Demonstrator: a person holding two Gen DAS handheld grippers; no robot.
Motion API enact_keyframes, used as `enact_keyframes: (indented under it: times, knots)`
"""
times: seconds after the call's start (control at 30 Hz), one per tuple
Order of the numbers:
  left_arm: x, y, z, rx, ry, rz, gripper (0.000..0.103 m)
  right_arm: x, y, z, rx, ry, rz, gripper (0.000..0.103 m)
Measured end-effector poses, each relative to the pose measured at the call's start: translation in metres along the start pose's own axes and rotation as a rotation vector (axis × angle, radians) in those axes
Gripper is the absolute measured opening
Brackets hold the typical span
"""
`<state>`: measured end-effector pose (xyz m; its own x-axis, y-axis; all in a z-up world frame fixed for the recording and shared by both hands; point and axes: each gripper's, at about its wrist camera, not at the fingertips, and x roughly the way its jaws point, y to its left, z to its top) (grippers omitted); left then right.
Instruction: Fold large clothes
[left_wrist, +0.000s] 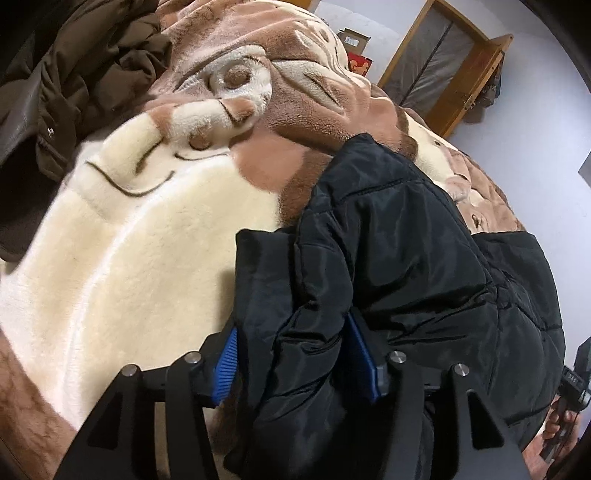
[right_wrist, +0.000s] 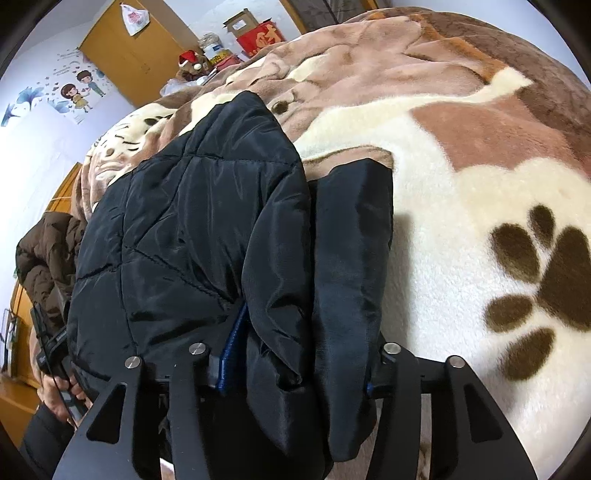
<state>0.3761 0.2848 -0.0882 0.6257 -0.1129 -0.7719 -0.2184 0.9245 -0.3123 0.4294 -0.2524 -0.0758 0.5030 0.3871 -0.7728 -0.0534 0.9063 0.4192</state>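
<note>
Across the lower centre of both wrist views, black puffer jacket lies bunched on the plush blanket, cream and brown with a paw print at right in the right wrist view. Jacket's long axis runs from the bottom edge up and away into the frame, far end reaching toward upper centre; in the left wrist view it leans up-right, in the right wrist view up-left. Left gripper grasping a thick folded bundle of the jacket, blue pads spread fairly wide with fabric packed between and spilling over the linkage. Right gripper likewise clamped on jacket layers, jaws wide apart, near pad partly buried in cloth, the far one hidden behind a sleeve-like fold. Brown coat heaped in the upper left of the left wrist view, apart from the jacket. Wooden wardrobe and red box at the top of the right wrist view, beyond the blanket.
</note>
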Motion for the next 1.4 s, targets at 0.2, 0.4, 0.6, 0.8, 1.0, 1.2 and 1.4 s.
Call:
enact_keyframes:
  times: [0.2, 0.4, 0.6, 0.8, 1.0, 1.2, 1.4]
  knots:
    - [-0.029, -0.002, 0.006, 0.024, -0.05, 0.057, 0.056, -0.023, 0.014, 0.003, -0.052, -0.026, -0.075, 0.056]
    - [-0.054, -0.012, 0.012, 0.027, -0.133, 0.079, 0.056, -0.045, 0.038, 0.001, -0.174, -0.103, -0.221, 0.057]
    - [-0.06, -0.043, 0.012, 0.075, -0.177, 0.025, 0.056, -0.056, 0.065, 0.0, -0.287, -0.188, -0.26, 0.057]
    - [-0.018, -0.073, -0.003, 0.191, -0.095, 0.051, 0.058, -0.021, 0.073, -0.007, -0.347, -0.121, -0.247, 0.057]
    - [-0.012, -0.071, -0.005, 0.175, -0.086, 0.064, 0.058, -0.013, 0.07, -0.009, -0.359, -0.096, -0.257, 0.057]
    - [-0.042, -0.08, -0.015, 0.191, -0.103, 0.084, 0.058, -0.038, 0.076, -0.017, -0.35, -0.109, -0.243, 0.057]
    - [-0.092, -0.101, -0.05, 0.208, -0.127, 0.056, 0.058, -0.075, 0.093, -0.044, -0.355, -0.135, -0.209, 0.057]
